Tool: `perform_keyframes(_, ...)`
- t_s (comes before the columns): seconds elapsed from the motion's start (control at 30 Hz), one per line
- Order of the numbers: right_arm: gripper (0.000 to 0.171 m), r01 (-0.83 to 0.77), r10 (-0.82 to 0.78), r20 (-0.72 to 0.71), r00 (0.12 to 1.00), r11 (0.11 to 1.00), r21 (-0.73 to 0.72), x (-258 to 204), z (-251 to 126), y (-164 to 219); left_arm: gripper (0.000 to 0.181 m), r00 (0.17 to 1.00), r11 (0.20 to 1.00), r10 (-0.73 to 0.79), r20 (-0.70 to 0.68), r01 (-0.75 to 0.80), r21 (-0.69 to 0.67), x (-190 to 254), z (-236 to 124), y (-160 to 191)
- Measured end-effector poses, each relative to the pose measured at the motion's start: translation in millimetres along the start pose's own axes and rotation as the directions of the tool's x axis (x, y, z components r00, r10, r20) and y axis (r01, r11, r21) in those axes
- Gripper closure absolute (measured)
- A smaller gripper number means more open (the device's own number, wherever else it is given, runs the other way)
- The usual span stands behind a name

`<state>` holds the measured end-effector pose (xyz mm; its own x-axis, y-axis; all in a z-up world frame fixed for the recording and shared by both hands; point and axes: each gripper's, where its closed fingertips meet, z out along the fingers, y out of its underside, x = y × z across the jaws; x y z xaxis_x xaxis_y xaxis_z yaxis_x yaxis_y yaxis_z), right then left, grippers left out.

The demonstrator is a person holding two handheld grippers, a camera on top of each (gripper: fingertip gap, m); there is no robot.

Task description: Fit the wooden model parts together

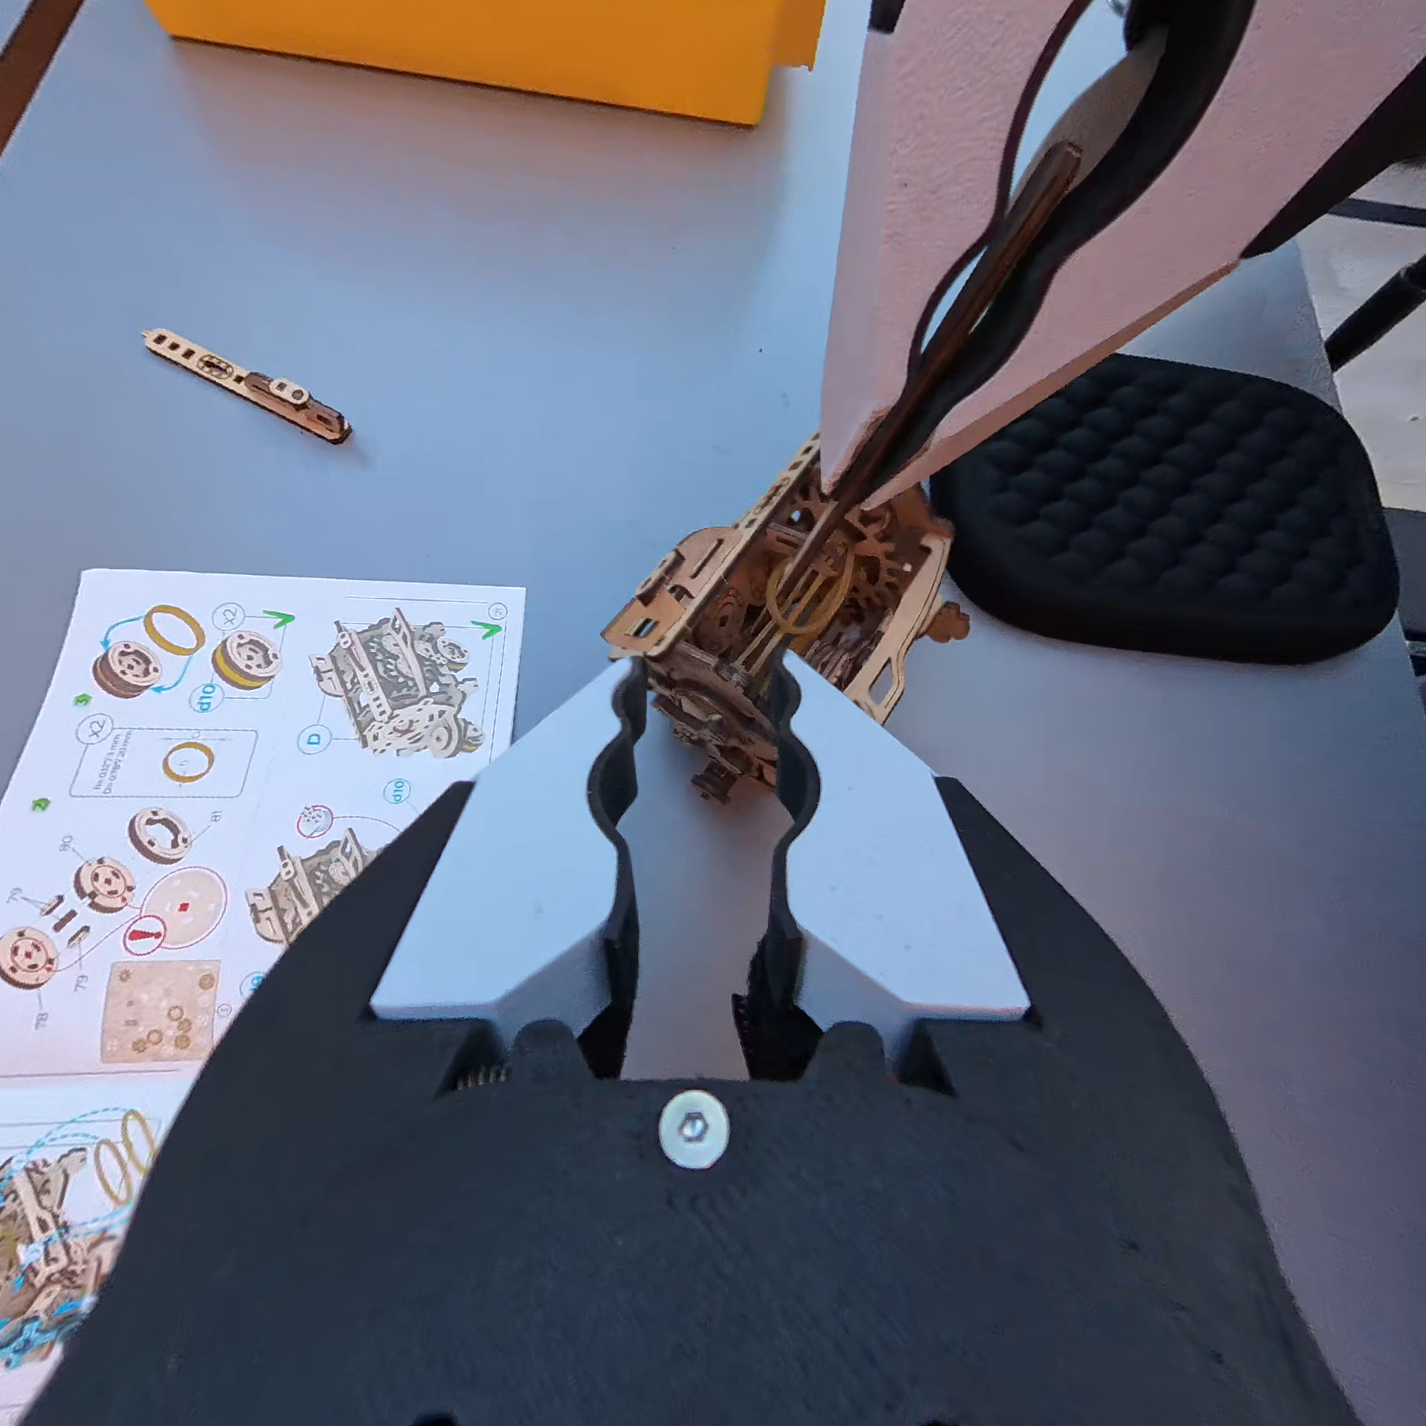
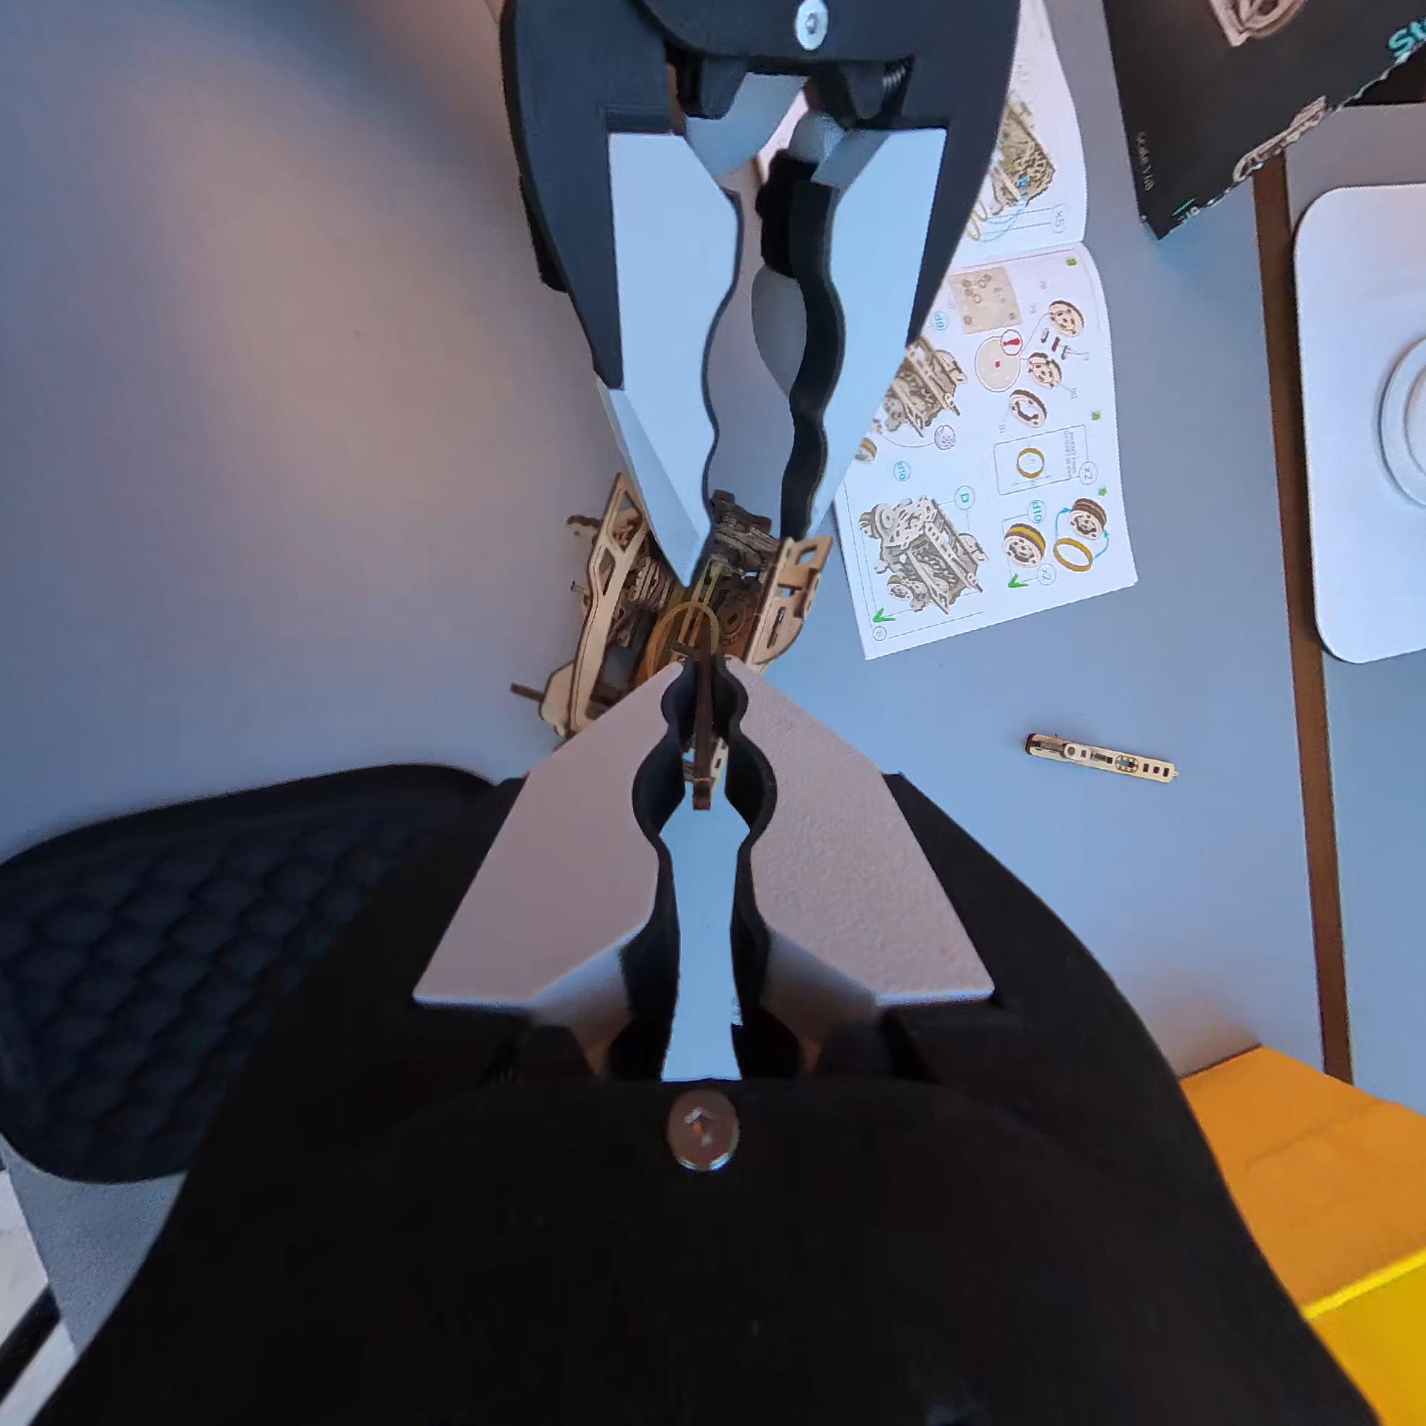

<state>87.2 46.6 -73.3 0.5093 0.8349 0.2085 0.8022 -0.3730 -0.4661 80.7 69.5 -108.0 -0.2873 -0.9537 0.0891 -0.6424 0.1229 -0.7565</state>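
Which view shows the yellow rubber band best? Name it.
The left wrist view: the yellow rubber band shows there as an open loop on the wooden model. In the right wrist view it is smaller and partly hidden behind the stick and the right claw.

Pale laser-cut wood with dark scorched edges makes the model (image 1: 779, 617) and the loose strip (image 1: 247, 383). Each gripper (image 1: 706, 687) has a matt, grainy black plastic body, smooth grey fingers (image 1: 525, 849), black rubbery pads and a shiny metal screw (image 1: 693, 1128). The table (image 1: 463, 309) is smooth matt grey; the leaflet (image 1: 255, 772) is paper; the cushion (image 1: 1157, 509) is quilted black cloth.
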Motion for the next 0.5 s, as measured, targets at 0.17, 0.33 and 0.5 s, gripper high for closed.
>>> perform_keyframes(0.17,0.17,0.075,-0.072,0.034,0.997,0.995,-0.067,2,1,-4,0.152,0.999,1.0,0.027,-0.029,-0.027,-0.011,-6,-1,1)
perform_keyframes(0.33,0.17,0.118,-0.113,0.057,0.992,0.989,-0.093,6,1,-8,0.159,0.997,1.0,0.029,-0.074,-0.028,0.013,-12,-5,-4)
perform_keyframes(0.5,0.17,0.117,-0.108,0.098,0.989,0.989,-0.095,4,0,-10,0.161,0.993,0.999,-0.009,-0.12,0.013,0.03,-9,-11,-7)
